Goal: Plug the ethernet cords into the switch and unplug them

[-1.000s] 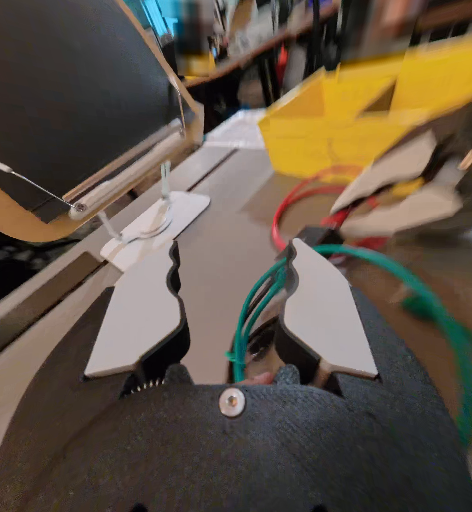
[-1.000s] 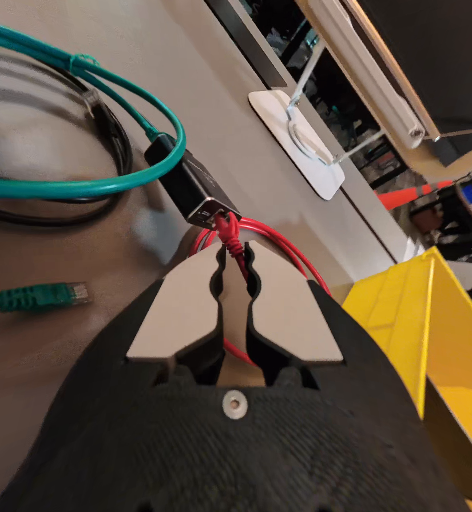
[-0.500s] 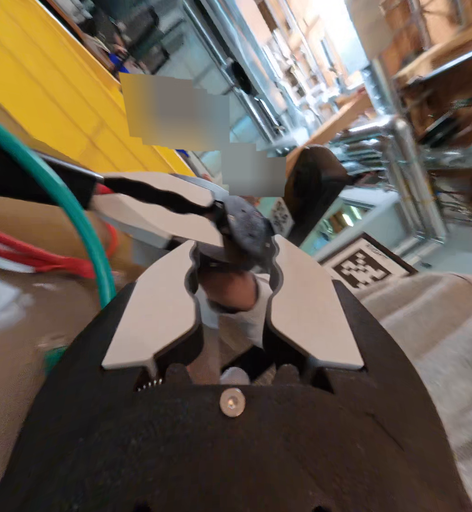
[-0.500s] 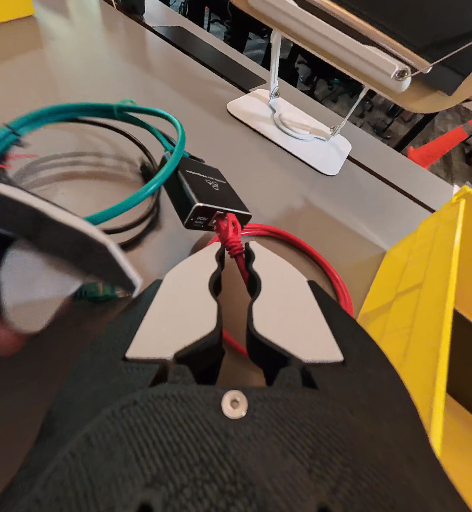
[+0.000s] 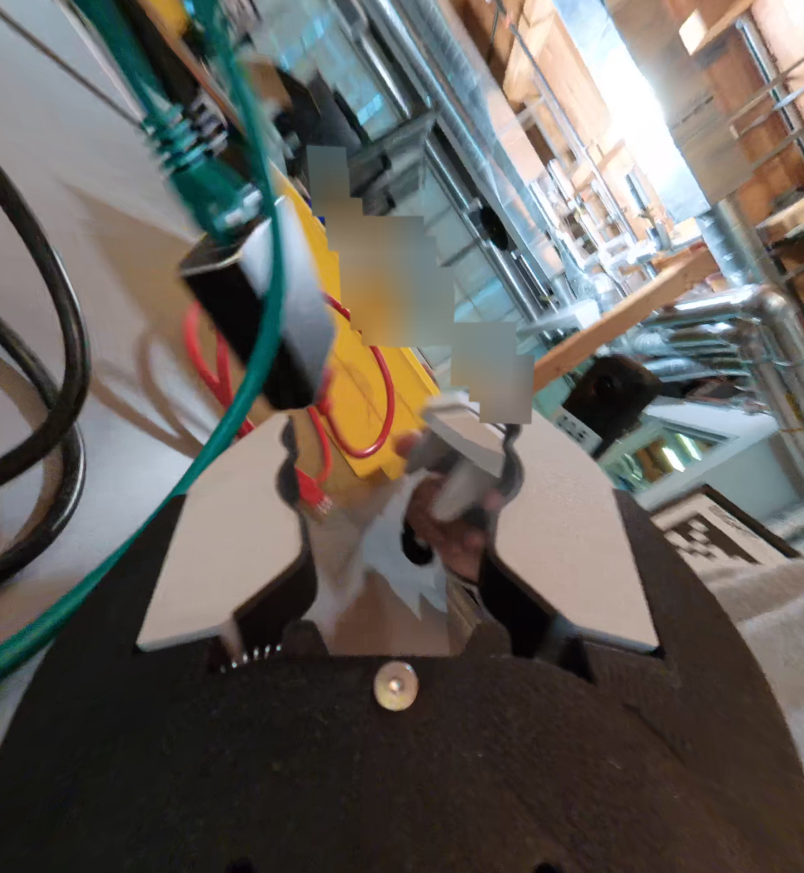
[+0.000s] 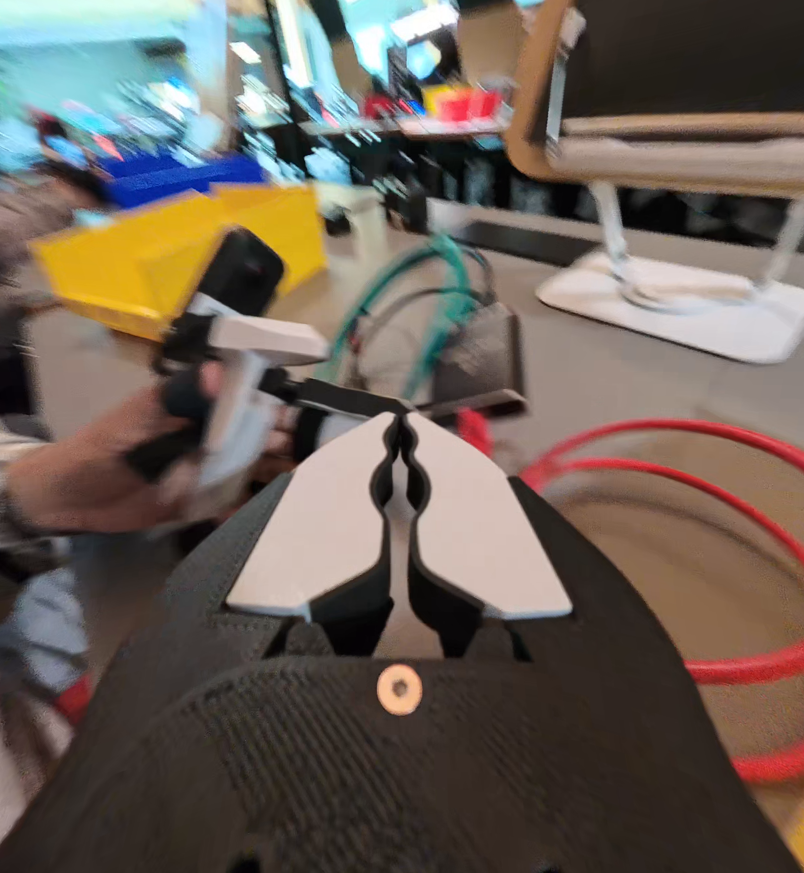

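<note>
The black switch (image 5: 249, 321) lies on the tan table, with a green plug (image 5: 192, 156) in its far end. It is blurred in the right wrist view (image 6: 480, 368). The red plug (image 5: 315, 493) lies loose, apart from the switch, on its coiled red cord (image 5: 381, 378). My left gripper (image 5: 397, 453) is open and empty, with the red plug just inside its left finger. My right gripper (image 6: 400, 420) is shut and empty, with the red plug (image 6: 475, 430) just right of its tips and the red cord (image 6: 673, 472) coiled to the right. The left gripper (image 6: 258, 340) is at the left of that view.
A yellow bin (image 6: 154, 274) stands behind the left gripper. A white stand base (image 6: 673, 307) holding a dark panel is at the back right. A green cord (image 5: 249, 378) and a thick black cable (image 5: 60, 330) loop over the table at the left. A hand (image 6: 107, 472) holds the left gripper.
The right gripper has let go of the red cord and closed fully. The red plug has come out of the switch. The left gripper has opened wider and both views have swung round.
</note>
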{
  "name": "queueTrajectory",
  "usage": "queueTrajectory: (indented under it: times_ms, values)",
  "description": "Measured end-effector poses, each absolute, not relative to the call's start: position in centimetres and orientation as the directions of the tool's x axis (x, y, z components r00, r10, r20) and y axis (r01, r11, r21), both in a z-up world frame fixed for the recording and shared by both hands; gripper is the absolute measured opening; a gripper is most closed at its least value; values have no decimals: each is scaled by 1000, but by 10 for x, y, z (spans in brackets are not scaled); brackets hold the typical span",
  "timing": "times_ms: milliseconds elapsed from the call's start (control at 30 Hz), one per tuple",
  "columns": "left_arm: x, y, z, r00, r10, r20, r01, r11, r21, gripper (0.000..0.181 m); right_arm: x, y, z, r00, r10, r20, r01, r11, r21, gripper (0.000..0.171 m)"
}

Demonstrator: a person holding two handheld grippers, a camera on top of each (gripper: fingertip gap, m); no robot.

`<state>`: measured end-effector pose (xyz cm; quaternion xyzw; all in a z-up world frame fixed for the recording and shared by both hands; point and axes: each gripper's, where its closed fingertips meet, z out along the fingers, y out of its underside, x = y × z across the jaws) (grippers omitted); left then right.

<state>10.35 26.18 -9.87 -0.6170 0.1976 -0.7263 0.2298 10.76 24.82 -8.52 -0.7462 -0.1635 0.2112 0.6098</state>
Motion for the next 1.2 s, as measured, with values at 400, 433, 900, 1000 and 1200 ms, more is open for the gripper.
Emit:
queueTrajectory:
  times_ms: [400, 433, 900, 1000, 1200]
  values:
    - [93, 288, -110, -4, -667, 745, 57, -744, -666, 72, 108, 253, -110, 895, 422, 144, 243, -191, -951, 31]
    - [93, 290, -112, 5, -665, 747, 53, -745, -664, 72, 114, 258, -119, 909, 397, 127, 238, -245, -940, 41]
    - [72, 288, -118, -36, -569, 822, 51, -822, -567, 57, 129, 290, -147, 945, 313, 92, 222, -408, -886, 62]
    - [60, 286, -110, -86, -554, 828, 104, -831, -546, 57, 138, 305, -145, 961, 253, 112, 210, -407, -889, 69]
    - [46, 274, -105, -122, -567, 815, 107, -823, -557, 57, 158, 325, -186, 982, 154, 113, 186, -644, -742, 49]
